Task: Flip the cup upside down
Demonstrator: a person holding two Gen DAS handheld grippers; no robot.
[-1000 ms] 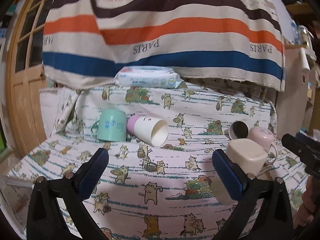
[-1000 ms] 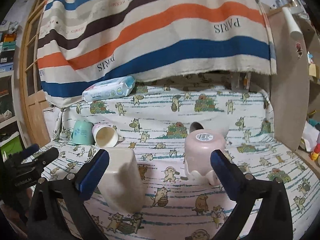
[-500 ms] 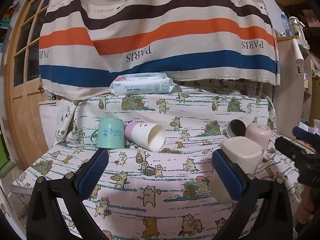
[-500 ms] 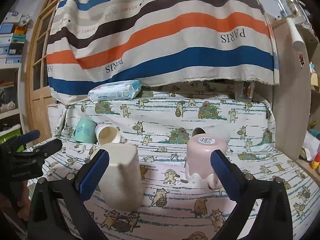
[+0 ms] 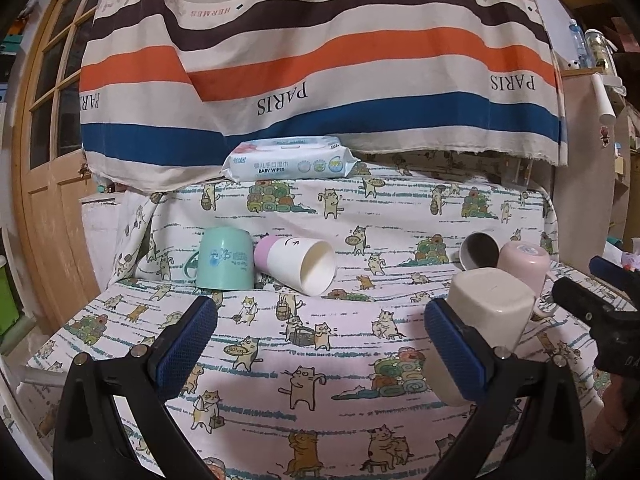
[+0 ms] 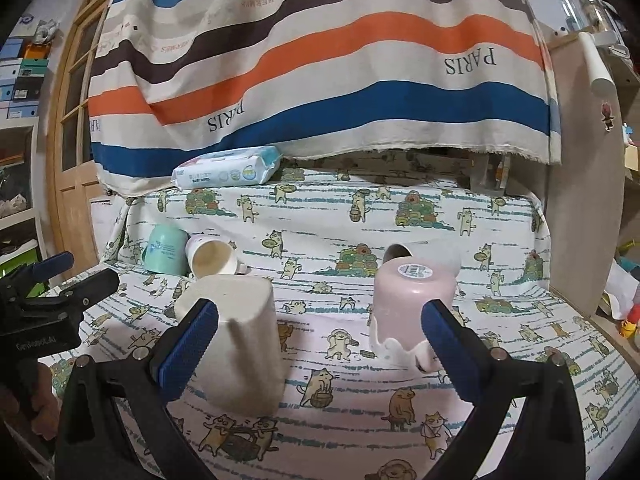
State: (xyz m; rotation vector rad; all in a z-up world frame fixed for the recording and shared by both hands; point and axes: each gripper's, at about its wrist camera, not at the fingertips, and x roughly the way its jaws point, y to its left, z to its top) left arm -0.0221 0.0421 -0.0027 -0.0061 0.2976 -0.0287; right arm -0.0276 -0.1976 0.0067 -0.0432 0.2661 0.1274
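Note:
On the cat-print cloth, a white cup with a pink base (image 5: 298,264) lies on its side, mouth toward me; it also shows in the right wrist view (image 6: 210,258). A mint mug (image 5: 226,258) stands upside down beside it. A cream cup (image 5: 486,322) (image 6: 240,340) and a pink cup (image 5: 522,264) (image 6: 412,304) stand upside down. A white cup (image 5: 478,250) (image 6: 420,254) lies on its side behind the pink one. My left gripper (image 5: 320,346) is open and empty. My right gripper (image 6: 320,346) is open and empty, with the cream and pink cups beyond its fingers.
A pack of baby wipes (image 5: 290,164) lies on the raised back ledge under a striped hanging cloth (image 5: 320,60). A wooden door (image 5: 44,160) stands at the left. A wooden panel (image 6: 580,200) bounds the right side.
Both grippers have tilted up and pulled back a little, so the cups sit lower in the views. No cup has moved. Both grippers stayed open.

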